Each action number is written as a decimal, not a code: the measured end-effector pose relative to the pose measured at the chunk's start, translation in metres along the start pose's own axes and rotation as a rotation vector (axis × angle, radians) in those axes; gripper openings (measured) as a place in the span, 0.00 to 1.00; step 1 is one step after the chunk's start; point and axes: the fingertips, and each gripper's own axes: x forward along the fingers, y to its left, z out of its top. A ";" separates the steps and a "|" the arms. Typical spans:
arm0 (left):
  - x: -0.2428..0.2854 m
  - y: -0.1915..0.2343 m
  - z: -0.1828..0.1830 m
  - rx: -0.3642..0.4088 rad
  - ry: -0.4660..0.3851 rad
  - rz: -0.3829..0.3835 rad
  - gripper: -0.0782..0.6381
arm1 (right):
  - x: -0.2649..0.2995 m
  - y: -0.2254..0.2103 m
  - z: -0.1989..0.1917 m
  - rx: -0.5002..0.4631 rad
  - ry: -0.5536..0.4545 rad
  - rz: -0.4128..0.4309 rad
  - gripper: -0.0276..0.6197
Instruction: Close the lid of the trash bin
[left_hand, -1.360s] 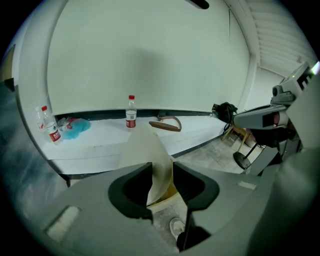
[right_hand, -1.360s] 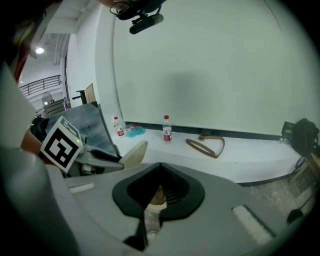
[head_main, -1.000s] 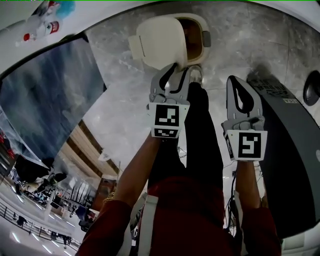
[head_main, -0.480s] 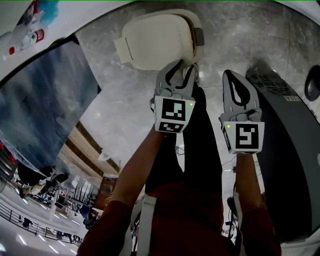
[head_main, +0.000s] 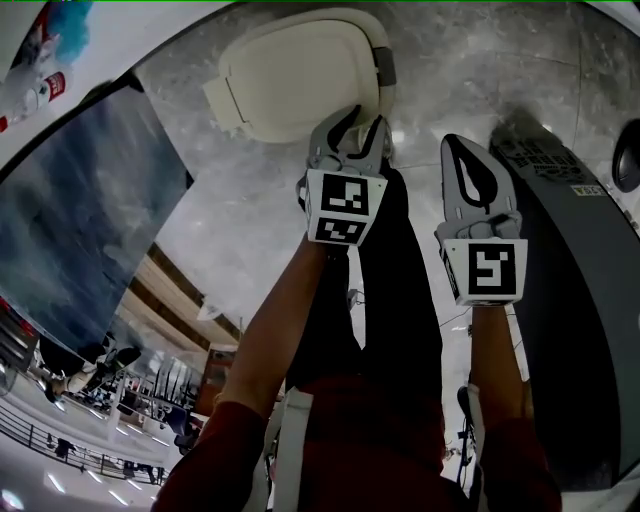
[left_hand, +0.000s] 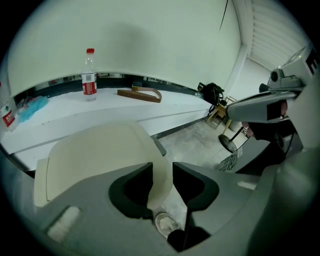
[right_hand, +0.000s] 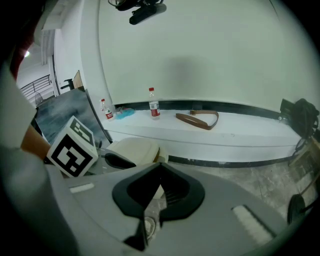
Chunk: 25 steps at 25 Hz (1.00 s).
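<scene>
The trash bin's cream lid (head_main: 295, 75) lies almost flat over the bin at the top of the head view. My left gripper (head_main: 357, 128) is shut on the lid's near right edge. In the left gripper view the lid (left_hand: 95, 155) fills the lower left, and its rim runs down between the two dark jaws of the left gripper (left_hand: 162, 172). My right gripper (head_main: 462, 152) hangs shut and empty to the right of the bin, apart from it. In the right gripper view the right gripper (right_hand: 160, 167) has its jaws meeting, with the lid (right_hand: 132, 149) beyond them.
A white ledge (left_hand: 120, 107) behind the bin carries a water bottle (left_hand: 89, 75) and a brown strap (left_hand: 141, 94). A dark panel (head_main: 80, 210) stands at the left. A grey machine (head_main: 575, 300) stands at the right. The person's black-trousered legs (head_main: 405, 290) are below the grippers.
The lid has swung down from half open to nearly flat, covering the bin's opening. My left gripper stayed on the lid's edge as it fell. The right gripper barely moved.
</scene>
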 end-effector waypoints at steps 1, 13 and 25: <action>0.004 0.000 -0.003 -0.004 0.010 0.002 0.29 | 0.000 -0.001 -0.002 0.002 0.001 0.001 0.04; 0.026 0.000 -0.019 -0.013 0.077 0.017 0.28 | 0.006 -0.004 -0.013 0.009 0.014 0.014 0.04; 0.029 0.002 -0.018 -0.077 0.096 0.017 0.28 | 0.010 -0.004 -0.008 0.000 0.012 0.016 0.04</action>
